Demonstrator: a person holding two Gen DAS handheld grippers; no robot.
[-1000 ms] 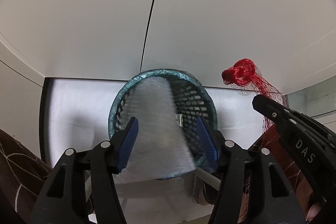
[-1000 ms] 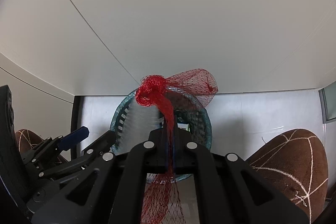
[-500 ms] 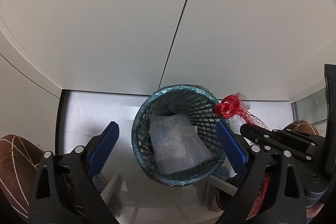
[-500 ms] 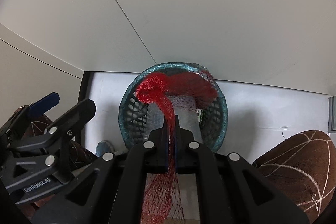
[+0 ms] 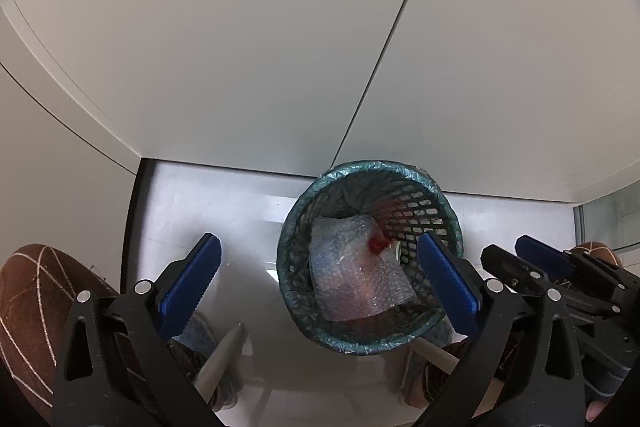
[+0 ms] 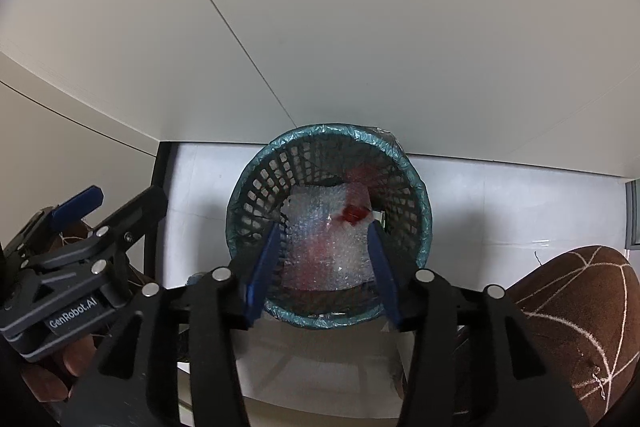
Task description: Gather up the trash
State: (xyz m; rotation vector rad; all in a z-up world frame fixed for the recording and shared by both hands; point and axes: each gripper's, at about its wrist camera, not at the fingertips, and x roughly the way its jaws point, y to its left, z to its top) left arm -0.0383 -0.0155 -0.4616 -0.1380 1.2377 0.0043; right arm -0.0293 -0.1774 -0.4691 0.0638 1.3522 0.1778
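Since the right claw [image 6: 324, 263] is opening, red netting [image 6: 354, 214] apparently dropped into bin [image 6: 424, 211].

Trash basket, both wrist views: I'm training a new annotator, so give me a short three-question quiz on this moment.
1. True or false: the bubble wrap lies inside the trash basket.
2. What colour is the netting on the bubble wrap?
A) red B) yellow C) white
3. Fill in: the left gripper holds ____.

Key: 1 true. 2 A. 3 nothing; its jaws stand wide apart. The right gripper is opening above the basket, with nothing between its fingers.
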